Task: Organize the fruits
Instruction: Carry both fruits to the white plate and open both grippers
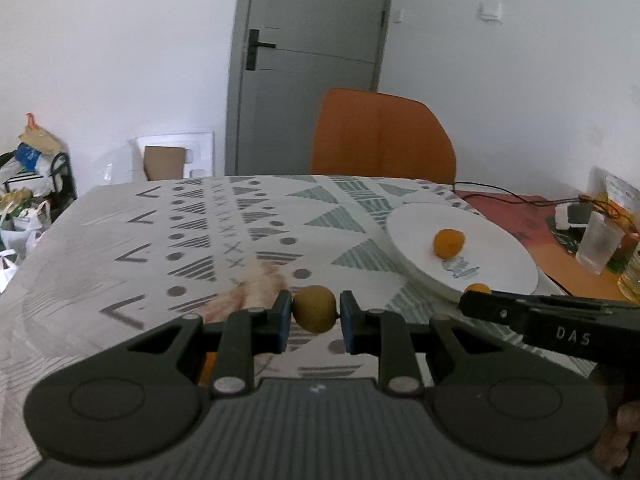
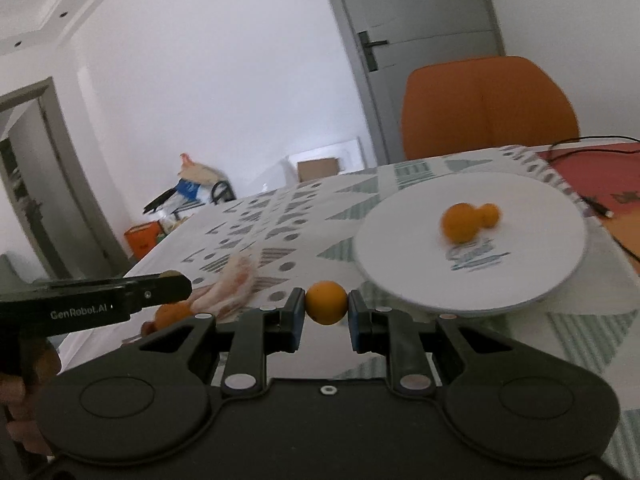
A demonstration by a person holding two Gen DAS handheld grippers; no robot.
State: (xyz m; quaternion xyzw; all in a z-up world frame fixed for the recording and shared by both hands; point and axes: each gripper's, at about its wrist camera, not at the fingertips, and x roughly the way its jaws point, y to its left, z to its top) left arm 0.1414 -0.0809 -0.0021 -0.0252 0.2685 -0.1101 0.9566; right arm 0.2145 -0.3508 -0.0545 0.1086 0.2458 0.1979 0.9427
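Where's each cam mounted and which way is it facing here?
Left wrist: rides the left claw, looking forward over the table toward door and chair; it grips an olive fruit; right claw's body at right.
Right wrist: rides the right claw, gripping an orange fruit; left claw's body and a hand at left.
Shared: white plate, orange chair, door.

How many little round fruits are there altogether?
5: two on the white plate, an orange one in the right gripper, a yellow-green one in the left gripper, one on the tablecloth beneath it. Others may be hidden.
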